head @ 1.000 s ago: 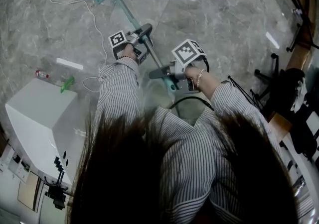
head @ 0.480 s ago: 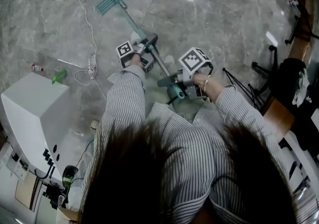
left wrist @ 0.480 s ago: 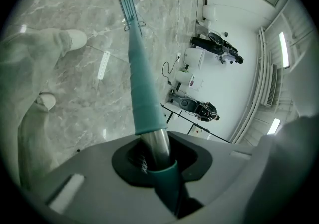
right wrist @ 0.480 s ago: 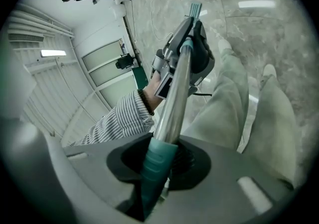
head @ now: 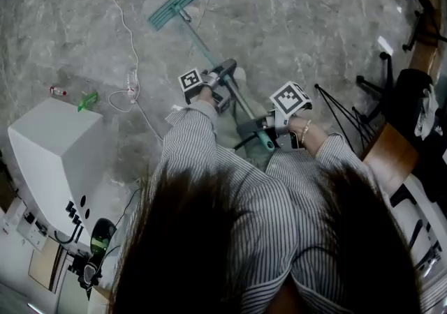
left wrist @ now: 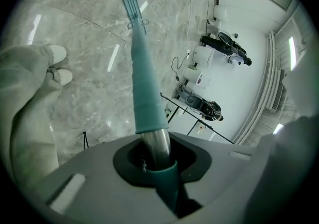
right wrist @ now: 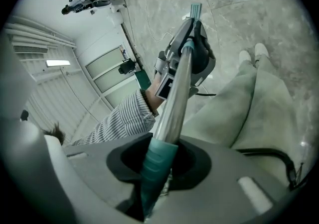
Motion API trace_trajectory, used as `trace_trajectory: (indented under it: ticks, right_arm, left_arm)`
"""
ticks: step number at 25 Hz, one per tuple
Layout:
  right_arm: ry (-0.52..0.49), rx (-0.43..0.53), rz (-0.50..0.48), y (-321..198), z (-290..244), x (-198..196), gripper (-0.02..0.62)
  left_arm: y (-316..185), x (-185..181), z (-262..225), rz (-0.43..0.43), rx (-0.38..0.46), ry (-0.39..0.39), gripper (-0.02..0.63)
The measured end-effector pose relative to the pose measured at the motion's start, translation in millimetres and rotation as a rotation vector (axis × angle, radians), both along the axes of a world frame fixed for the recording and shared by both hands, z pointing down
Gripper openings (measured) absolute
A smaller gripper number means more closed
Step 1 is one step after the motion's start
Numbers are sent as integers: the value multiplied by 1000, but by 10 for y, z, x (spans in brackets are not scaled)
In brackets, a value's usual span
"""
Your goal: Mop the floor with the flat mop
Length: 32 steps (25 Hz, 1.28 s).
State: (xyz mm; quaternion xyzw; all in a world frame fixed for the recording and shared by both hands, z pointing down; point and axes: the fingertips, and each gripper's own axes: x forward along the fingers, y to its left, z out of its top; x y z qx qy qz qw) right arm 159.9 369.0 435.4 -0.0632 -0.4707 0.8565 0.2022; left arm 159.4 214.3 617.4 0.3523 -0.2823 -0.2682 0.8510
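Flat mop was drawn back. Its head slid over the floor toward the person and farther to the right of the white cable. Left tongs and right tongs shifted rightward and lower in the head view, carrying the handle with them.

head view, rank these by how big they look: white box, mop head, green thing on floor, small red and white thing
1. white box, by far, though it is likely nearer the camera
2. mop head
3. green thing and red and white thing: both tiny, too alike to rank
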Motion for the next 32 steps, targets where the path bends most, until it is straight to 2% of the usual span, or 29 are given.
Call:
trace_trajectory:
  ticks: [8,18,32]
  right_arm:
    - [44,-24,44,167,-59,157,89]
    - [38,-34,62,147,-111,76,89]
    - [12,-24,27,8,-139,84,92]
  left_arm:
    - [231,233,-115,123,11,65,46]
    - [208,182,-150,128,33,74,49]
    - [63,170,-177,100,40,61,52]
